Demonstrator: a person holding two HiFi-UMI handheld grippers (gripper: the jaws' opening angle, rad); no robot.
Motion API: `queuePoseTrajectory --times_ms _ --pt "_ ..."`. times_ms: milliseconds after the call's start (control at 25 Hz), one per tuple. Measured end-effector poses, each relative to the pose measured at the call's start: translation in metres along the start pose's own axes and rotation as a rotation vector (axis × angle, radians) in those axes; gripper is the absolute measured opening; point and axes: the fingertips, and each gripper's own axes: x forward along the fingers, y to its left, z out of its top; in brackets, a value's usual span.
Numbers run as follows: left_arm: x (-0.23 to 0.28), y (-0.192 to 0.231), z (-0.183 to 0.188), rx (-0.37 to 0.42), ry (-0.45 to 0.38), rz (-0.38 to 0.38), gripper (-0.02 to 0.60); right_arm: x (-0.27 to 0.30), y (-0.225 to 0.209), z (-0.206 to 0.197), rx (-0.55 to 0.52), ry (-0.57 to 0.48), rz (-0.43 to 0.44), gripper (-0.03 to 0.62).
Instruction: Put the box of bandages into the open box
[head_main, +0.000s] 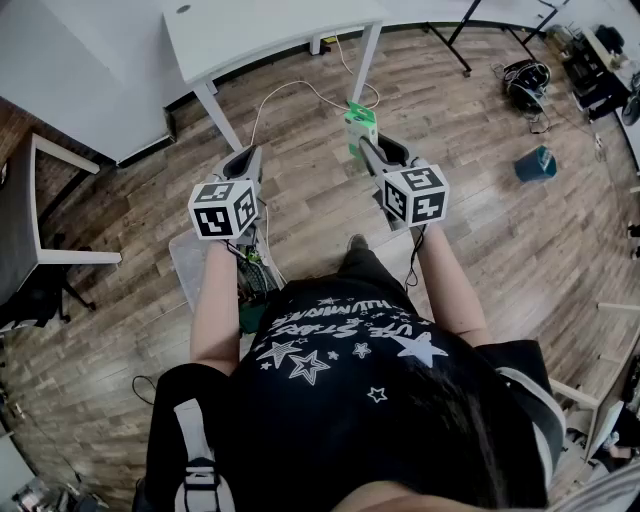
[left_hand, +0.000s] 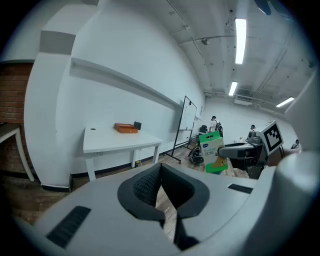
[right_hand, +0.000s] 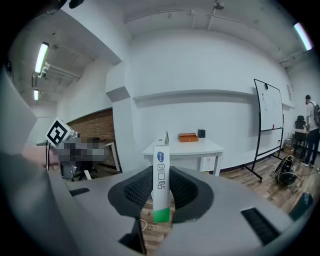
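— Where's the box of bandages (head_main: 360, 125)?
— Over the floor (head_main: 480, 180), short of the worktop's (head_main: 270, 25) near edge, pinched upright in my right hand-held gripper (head_main: 372, 150).
— And the other?
— My left hand-held gripper (head_main: 243, 160) is pressed together, empty. I'd keep the squeeze steady and carry the box level.

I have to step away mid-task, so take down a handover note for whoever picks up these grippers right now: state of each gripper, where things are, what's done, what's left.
Left gripper: shut, nothing in it, held out in front.
Right gripper: shut on the box of bandages, held upright in the air over the wood floor.
Open box: I can't tell which it is. An orange box sits on the white table ahead, and a clear bin sits on the floor by the left arm.
Done: bandages are in the gripper.
Left: find the open box, carry the bandages there, release them inside.
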Motion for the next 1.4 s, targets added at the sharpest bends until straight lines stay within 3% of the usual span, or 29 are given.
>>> queuePoseTrajectory --times_ms 920,1160,1400 --pt "-0.008 0.015 -0.015 -0.016 -0.03 0.039 0.02 0.014 0.026 -0.017 0.008 0.008 0.013 0.117" --pt "0.018 0.028 -0.008 -0.025 -0.024 0.091 0.02 0.045 -0.001 -0.014 0.036 0.013 0.017 0.117" --pt "0.074 0.063 -0.001 -0.042 0.03 0.15 0.02 0.12 -0.053 -0.007 0.08 0.033 0.053 0.117"
